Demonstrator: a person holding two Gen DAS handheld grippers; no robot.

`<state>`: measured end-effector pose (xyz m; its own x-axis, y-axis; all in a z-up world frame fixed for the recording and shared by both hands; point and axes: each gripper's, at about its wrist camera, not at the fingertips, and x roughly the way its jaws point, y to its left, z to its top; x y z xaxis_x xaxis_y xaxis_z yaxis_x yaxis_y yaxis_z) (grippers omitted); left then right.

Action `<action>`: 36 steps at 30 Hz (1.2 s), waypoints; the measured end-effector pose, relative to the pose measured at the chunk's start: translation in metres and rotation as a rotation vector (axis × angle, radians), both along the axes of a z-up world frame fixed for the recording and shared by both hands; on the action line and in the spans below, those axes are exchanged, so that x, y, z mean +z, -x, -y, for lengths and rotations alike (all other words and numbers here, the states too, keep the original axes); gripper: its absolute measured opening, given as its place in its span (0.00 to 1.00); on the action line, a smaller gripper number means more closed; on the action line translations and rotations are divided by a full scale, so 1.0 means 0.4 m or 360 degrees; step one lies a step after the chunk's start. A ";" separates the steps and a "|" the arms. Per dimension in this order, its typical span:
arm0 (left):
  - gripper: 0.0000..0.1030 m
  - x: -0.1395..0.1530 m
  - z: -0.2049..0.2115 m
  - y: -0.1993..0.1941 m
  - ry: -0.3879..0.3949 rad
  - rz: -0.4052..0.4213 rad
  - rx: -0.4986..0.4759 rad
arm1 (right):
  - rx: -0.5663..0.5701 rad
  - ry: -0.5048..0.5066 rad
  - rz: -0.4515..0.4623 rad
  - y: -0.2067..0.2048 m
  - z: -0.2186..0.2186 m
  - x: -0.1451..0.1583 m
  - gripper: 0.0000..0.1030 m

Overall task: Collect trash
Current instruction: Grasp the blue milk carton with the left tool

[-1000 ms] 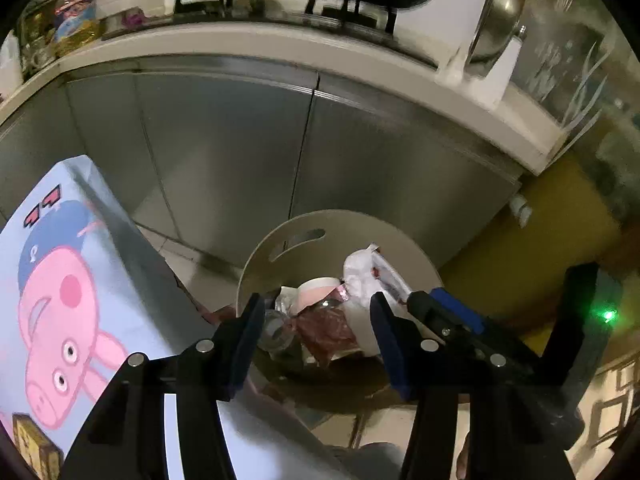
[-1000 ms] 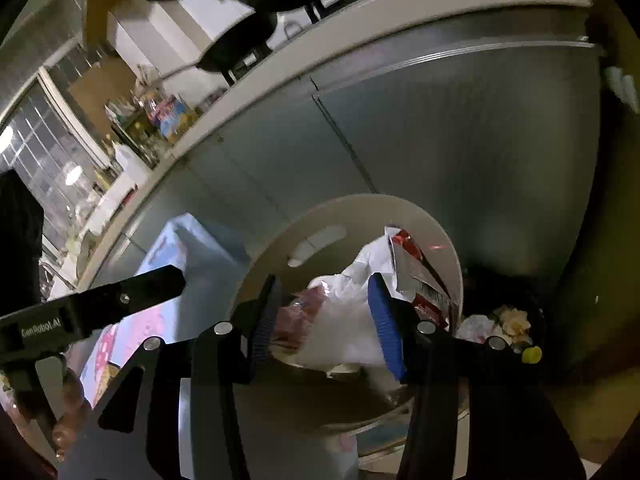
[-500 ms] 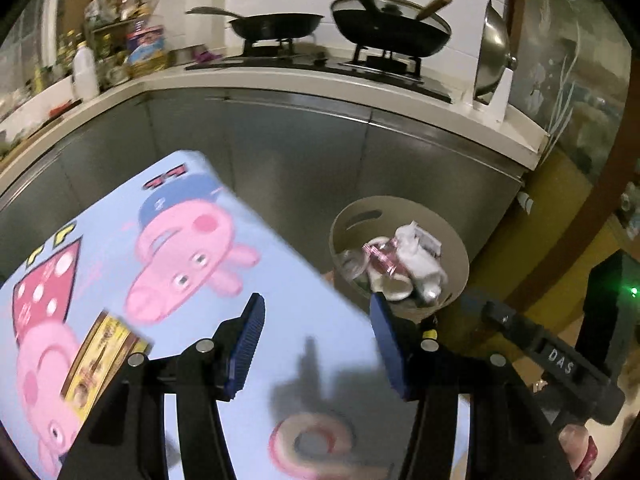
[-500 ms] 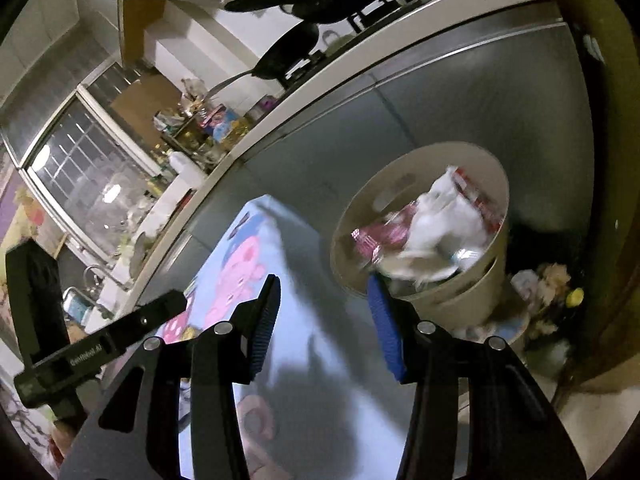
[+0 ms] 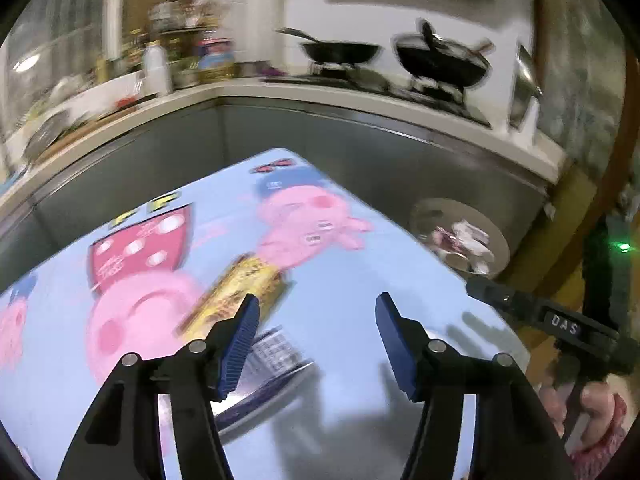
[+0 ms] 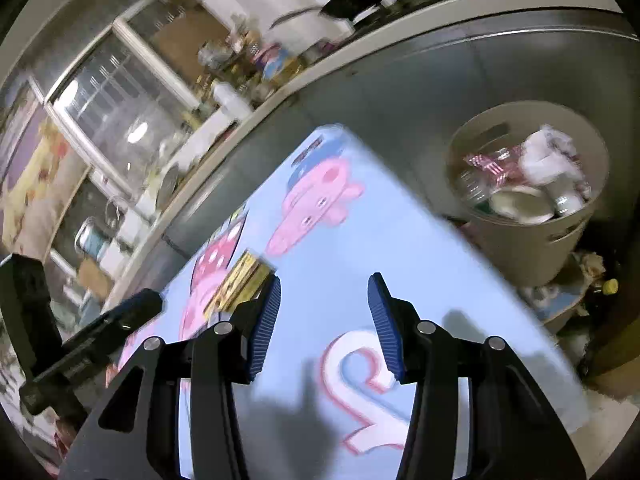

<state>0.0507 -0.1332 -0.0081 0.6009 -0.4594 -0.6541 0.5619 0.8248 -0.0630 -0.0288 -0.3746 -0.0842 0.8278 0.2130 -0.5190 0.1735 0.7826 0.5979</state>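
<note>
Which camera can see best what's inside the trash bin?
The right wrist view: the trash bin is close and fairly sharp, showing wrappers and cups inside. In the left wrist view the bin is small, blurred, far off.

A desk (image 5: 360, 280) stands before the cabinets (image 5: 400, 160); a packet (image 5: 236, 292) lies on it, a trash-filled bin (image 6: 532, 240) beyond its right corner.

White letters "DAS" on black bar (image 5: 560, 326) of right gripper; large pink-outlined numeral "2" on blue cartoon-pig tabletop (image 6: 400, 248); print on yellow packet (image 5: 240, 292) and elsewhere too blurred to read
</note>
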 end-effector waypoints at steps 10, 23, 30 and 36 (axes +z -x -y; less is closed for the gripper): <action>0.52 -0.184 -0.356 -0.016 0.0273 -0.0587 0.0297 | 0.0274 -0.0038 -0.0196 -0.202 -0.191 -0.090 0.41; 0.54 -0.167 -0.441 -0.047 0.0410 -0.0581 0.0399 | 0.1097 0.0018 -0.0318 -0.084 -0.569 -0.121 0.35; 0.73 -0.167 -0.424 -0.028 0.0281 -0.0577 0.0481 | 0.0868 0.0033 -0.0297 -0.093 -0.492 -0.109 0.35; 0.78 -0.175 -0.353 -0.021 0.0140 -0.0542 0.0462 | 0.0710 0.0053 -0.0311 -0.081 -0.445 -0.116 0.37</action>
<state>0.0589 0.0079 -0.0781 0.4703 -0.3665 -0.8028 0.2434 0.9283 -0.2812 0.0037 -0.1966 -0.1305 0.5459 0.5055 -0.6681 -0.0767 0.8243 0.5610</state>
